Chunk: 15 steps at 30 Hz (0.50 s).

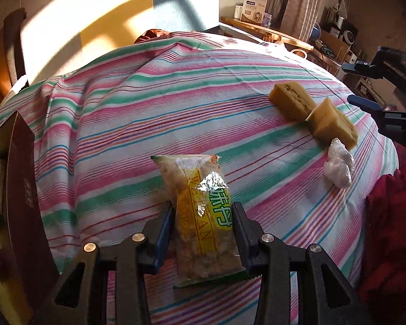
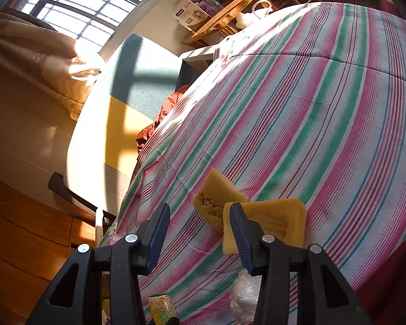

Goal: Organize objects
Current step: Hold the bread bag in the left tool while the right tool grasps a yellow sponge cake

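Two cakes [image 1: 311, 111] lie beside left claw's [image 1: 203, 216] packet [image 1: 200, 216].

One yellow snack packet [image 1: 200, 216], two tan sponge blocks [image 1: 292, 100] [image 1: 333, 122], one crumpled white plastic bag [image 1: 338, 163], one striped cloth [image 1: 162, 113], one dark red box [image 1: 24, 189]
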Tool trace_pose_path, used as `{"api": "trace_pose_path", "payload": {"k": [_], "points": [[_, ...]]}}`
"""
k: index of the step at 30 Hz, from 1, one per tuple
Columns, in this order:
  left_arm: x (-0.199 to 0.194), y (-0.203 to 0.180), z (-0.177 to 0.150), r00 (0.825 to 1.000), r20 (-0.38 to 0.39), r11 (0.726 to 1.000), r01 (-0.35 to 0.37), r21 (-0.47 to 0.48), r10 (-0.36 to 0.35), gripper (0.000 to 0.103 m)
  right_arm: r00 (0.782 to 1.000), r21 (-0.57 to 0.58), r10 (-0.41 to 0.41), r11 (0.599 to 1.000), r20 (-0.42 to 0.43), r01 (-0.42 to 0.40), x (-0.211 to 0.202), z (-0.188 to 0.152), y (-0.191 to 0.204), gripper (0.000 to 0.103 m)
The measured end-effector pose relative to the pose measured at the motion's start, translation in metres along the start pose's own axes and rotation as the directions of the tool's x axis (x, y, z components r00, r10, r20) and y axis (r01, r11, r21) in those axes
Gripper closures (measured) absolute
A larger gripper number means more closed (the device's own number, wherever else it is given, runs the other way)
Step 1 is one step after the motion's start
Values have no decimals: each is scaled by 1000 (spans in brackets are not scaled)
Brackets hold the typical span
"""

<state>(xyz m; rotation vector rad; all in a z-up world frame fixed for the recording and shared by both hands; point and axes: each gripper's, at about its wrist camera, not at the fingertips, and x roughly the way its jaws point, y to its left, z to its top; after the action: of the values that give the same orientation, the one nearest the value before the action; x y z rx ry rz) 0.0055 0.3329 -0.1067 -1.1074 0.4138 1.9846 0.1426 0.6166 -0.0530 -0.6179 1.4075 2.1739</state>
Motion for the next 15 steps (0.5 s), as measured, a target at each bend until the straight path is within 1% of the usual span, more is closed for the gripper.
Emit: {"api": "trace_pose_path", "payload": {"k": [3,8,11,15], "points": [[-1,2,-2,1000,5,1000,9,-8,-9,60,1000,-1,-11,1000,6,11,-1,0,0,57],[-1,0,-9,999,43,1000,7,29,-8,60,999,7,-35,999,5,35,0,0,-2,57],[-3,1,-12,998,66,999,12,36,-14,60,998,-15,-60,998,-19,59,4,-2,2,57],[-4,-1,-17,996,86,998,-1,57,-4,60,994,-42,-101,994,-50,99,7,-6,6,57]]}}
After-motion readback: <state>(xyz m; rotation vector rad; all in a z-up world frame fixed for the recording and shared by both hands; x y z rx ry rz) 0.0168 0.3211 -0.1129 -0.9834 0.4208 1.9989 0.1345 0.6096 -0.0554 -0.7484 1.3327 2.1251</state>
